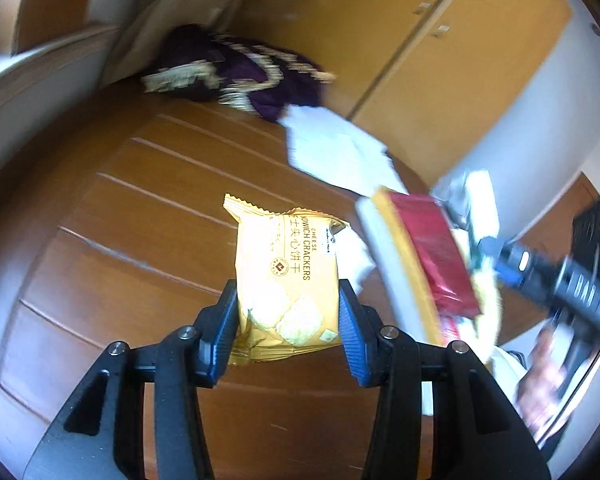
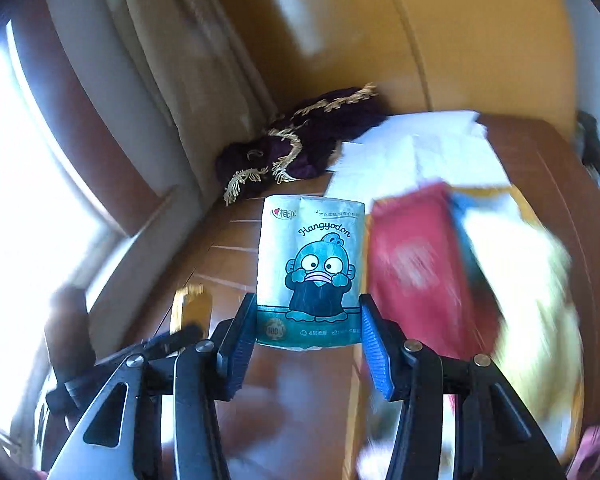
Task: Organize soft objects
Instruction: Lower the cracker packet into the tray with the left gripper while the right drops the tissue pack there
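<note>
You've got the yellow cracker packet (image 1: pixel 286 280) pinched between the blue pads of your left gripper (image 1: pixel 288 312), held up off the brown wooden surface (image 1: pixel 140 216), with "CHEESE SANDWICH CRACKERS" readable down its right side. Your right gripper (image 2: pixel 308 320) clamps the teal tissue roll (image 2: pixel 310 268), the one with the cartoon fish face and "Hangyodon" printed across it; it stands upright between the pads, lifted above the surface (image 2: pixel 228 256).

Moving outward in the left wrist view: at 3 o'clock from the packet sits a red pack (image 1: pixel 432 252) with a yellow and white edge, blurred. Your right gripper (image 1: pixel 556 280) shows beyond it, further toward 3 o'clock, also blurred. At 1 o'clock lies a white sheet or cloth (image 1: pixel 336 152), and up at 11 o'clock a dark purple cloth with gold fringe (image 1: pixel 240 72) is bunched against the pale curtain (image 1: pixel 172 4). Orange cabinet doors (image 1: pixel 440 60) fill the 1 o'clock background.

In the right wrist view, the red pack (image 2: pixel 412 264) sits just at 3 o'clock of the roll, with a blurred yellow-white heap (image 2: pixel 528 280) past it. The white cloth (image 2: pixel 412 148) lies at 1 o'clock and the purple fringed cloth (image 2: pixel 300 144) at 12. Down at 8 o'clock, your left gripper (image 2: pixel 152 344) holds the yellow packet (image 2: pixel 190 308), seen edge-on.
</note>
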A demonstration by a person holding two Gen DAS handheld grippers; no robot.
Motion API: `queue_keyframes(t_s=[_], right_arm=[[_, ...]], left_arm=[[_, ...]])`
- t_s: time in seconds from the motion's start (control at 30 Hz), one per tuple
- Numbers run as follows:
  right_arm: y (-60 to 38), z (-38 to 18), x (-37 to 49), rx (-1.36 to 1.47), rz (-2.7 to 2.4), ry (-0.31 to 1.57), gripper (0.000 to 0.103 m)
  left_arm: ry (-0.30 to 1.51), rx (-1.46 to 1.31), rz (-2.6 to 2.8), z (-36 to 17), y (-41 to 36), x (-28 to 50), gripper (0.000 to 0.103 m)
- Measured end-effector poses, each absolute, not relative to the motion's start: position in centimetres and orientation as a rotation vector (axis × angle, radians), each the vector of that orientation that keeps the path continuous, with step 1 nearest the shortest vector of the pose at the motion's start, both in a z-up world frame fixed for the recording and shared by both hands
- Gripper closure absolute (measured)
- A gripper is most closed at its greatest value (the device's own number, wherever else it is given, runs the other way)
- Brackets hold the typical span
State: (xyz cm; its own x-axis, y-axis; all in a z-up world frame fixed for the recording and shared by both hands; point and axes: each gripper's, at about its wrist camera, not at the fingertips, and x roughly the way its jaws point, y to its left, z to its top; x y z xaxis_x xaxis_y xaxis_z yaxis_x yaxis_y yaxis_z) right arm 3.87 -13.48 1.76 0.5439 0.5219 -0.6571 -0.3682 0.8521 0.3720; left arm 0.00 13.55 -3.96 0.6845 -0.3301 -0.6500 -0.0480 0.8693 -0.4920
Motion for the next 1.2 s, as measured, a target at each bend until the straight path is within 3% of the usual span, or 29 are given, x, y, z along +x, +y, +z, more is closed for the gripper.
queue_keyframes(t_s=[0.37, 1.2], right_arm=[[-22.2, -0.4, -0.7, 0.204, 0.429, 0.835, 0.053], [-23.2, -4.0, 1.1, 0.166, 0.342, 0.885, 0.052]], left_arm=[[0.793, -0.405, -0.387, 0.6, 1.4, -0.3, 0.058], [0.906, -0.276, -0.484, -1.8, -5.5, 1.7, 0.058]])
